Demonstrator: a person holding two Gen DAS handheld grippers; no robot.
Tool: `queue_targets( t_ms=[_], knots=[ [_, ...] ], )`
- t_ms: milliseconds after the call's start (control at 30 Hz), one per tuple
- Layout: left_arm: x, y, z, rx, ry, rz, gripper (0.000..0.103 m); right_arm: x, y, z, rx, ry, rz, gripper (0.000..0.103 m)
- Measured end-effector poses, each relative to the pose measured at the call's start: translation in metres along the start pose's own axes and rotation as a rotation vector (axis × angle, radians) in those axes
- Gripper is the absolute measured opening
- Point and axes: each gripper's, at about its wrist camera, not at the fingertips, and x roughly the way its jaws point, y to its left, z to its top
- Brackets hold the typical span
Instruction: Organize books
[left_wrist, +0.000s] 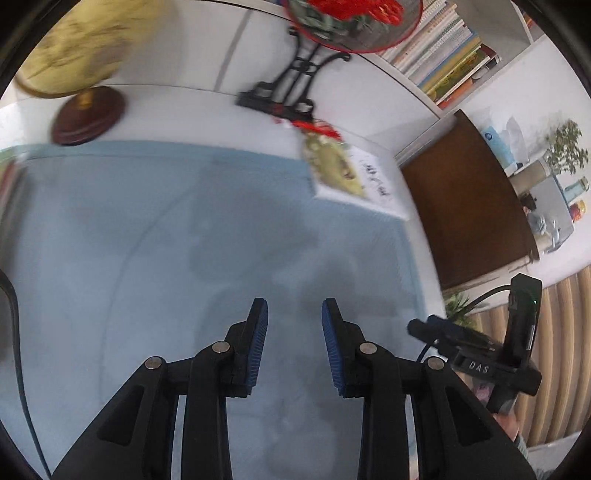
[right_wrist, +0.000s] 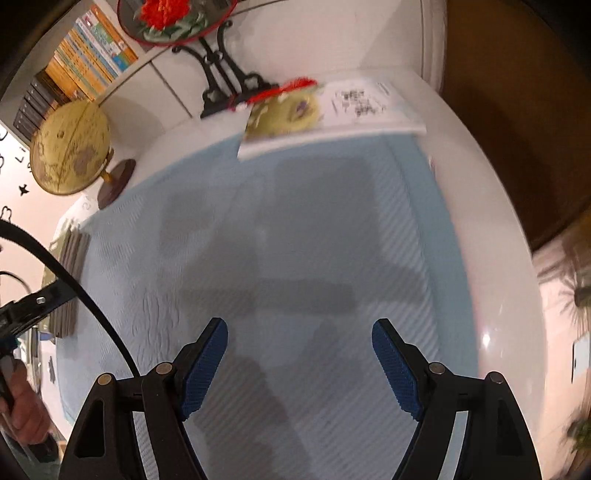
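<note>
- At the blue mat's far edge lies a thin white book, flat, probably light and floppy; best pinched along its near edge.
- Left gripper narrowly parted, right gripper spread wide, both empty.

Light: bright, even daylight, both views; right wrist view warmer, dim brown at right edge.
Shadows: soft grey gripper shapes on blue mat, nr centre.
Glare: small hotspot on white table.
Blur: motion smear on globe, book, fan stand.
Distortion: strong fisheye bend, black vignette corners.
</note>
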Motion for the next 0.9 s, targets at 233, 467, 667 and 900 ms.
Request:
queue_targets(
  t_ms=[233, 467, 667, 900],
  knots=[
    [0.052, -0.030, 0.046, -0.065, -0.032, 0.009, 0.028, 0.023, -0.009, 0.068, -0.063, 0.016, 0.057, 0.082],
    [0.116, -0.035, 0.097, -0.098, -0.041, 0.003, 0.028, 0.049, -0.031, 0.146, -0.091, -0.064, -0.130, 0.082],
    [0.159, -0.032, 0.115, -0.128, -0.026, -0.013, 0.028, 0.076, -0.056, 0.189, -0.059, -0.056, -0.106, 0.082],
    [0.174, -0.032, 0.122, -0.111, -0.020, -0.038, 0.028, 0.101, -0.076, 0.216, -0.018, 0.001, -0.085, 0.082]
  ],
)
